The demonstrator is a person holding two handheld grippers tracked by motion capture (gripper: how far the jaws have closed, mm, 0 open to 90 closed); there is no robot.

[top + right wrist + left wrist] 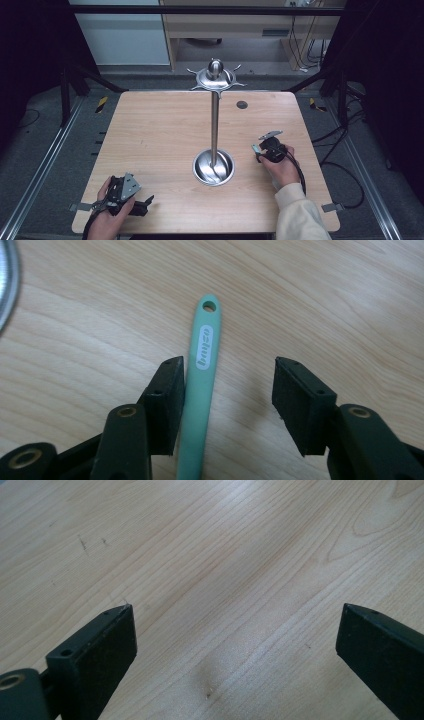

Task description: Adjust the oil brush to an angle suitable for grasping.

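Both jaws wide: left gripper (235, 645) over bare table (150, 130); right gripper (225, 390) astride green handle (202, 370).

Probably a lab – a bare wooden table (150, 150) framed by black metal rails (210, 10), loose cables (305, 45) behind.

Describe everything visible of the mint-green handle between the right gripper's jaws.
The mint-green handle is slim, smooth and matte, like silicone or plastic, with a rounded end pierced by a hanging hole and a white oval logo just below. It lies flat on the wooden table, between the open jaws of the right gripper, against one jaw and clear of the other. Its working end is hidden.
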